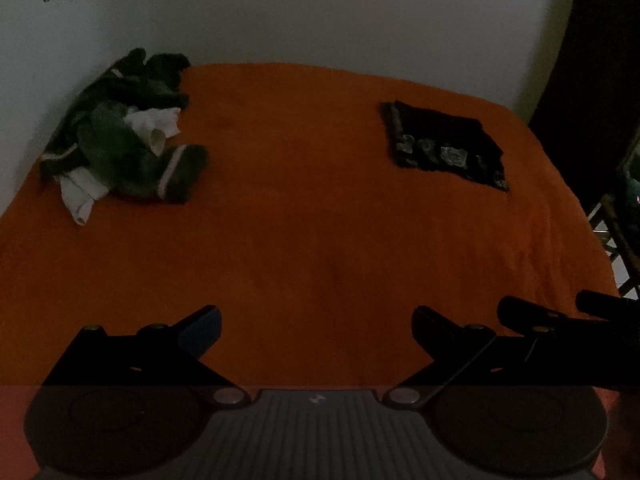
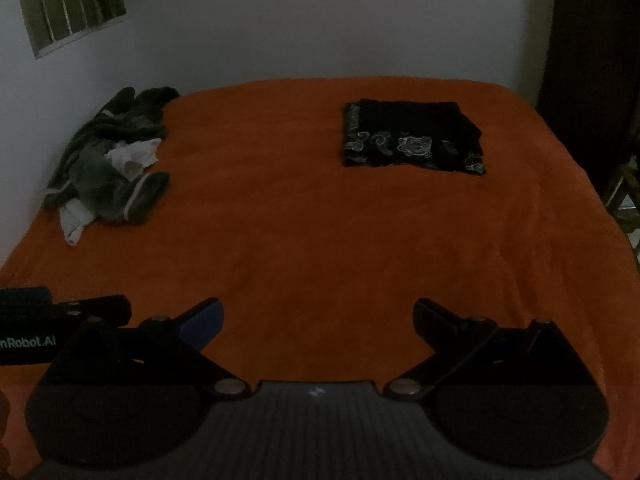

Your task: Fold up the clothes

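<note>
A heap of unfolded dark green and white clothes (image 1: 124,140) lies at the far left of the orange bed cover (image 1: 304,216); it also shows in the right wrist view (image 2: 108,168). A folded black garment with a pale pattern (image 1: 444,144) lies flat at the far right, also seen in the right wrist view (image 2: 412,138). My left gripper (image 1: 316,324) is open and empty above the near part of the bed. My right gripper (image 2: 318,318) is open and empty beside it, and its fingers (image 1: 552,320) show at the right of the left wrist view.
A white wall runs behind the bed, with a green-curtained window (image 2: 72,4) at upper left. A dark door or cupboard (image 2: 592,40) stands at the right. A wooden chair (image 1: 620,232) stands past the bed's right edge.
</note>
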`<state>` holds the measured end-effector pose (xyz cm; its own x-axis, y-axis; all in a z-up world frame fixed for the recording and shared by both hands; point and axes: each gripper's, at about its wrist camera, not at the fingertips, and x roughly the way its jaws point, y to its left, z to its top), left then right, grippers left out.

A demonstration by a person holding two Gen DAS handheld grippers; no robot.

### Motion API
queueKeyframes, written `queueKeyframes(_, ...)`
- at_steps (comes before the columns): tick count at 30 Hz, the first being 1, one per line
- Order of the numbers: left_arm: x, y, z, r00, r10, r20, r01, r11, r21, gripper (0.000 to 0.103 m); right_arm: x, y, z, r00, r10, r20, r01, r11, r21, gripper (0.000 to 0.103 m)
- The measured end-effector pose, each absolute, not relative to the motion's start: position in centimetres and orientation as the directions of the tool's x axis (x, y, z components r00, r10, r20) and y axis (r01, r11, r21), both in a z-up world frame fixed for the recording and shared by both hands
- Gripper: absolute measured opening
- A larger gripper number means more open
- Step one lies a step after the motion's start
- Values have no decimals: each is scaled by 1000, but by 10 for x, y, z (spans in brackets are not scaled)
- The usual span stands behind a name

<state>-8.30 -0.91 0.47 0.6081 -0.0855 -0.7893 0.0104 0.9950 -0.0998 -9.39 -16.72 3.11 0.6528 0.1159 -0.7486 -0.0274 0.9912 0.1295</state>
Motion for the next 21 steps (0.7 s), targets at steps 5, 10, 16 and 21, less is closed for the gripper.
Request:
queueKeyframes(5,-88,-11,5,612,-94,-785,28,995,-98,103,-98,-171,31,647,123,-752,-34,991,133,103)
queueKeyframes(10,-93,-14,4,615,-105,-781,45,994,-98,103,-104,-175,35,644,145,-751,-44,987,153,103)
queueKeyframes(16,-107,-17,4,605,-101,-790,52,995,-88,103,-116,-180,35,630,164,-759,-65,985,160,103)
queueKeyframes(21,-106,-17,3,600,-118,-792,64,993,-99,103,-122,-182,33,627,175,-759,-63,983,174,103)
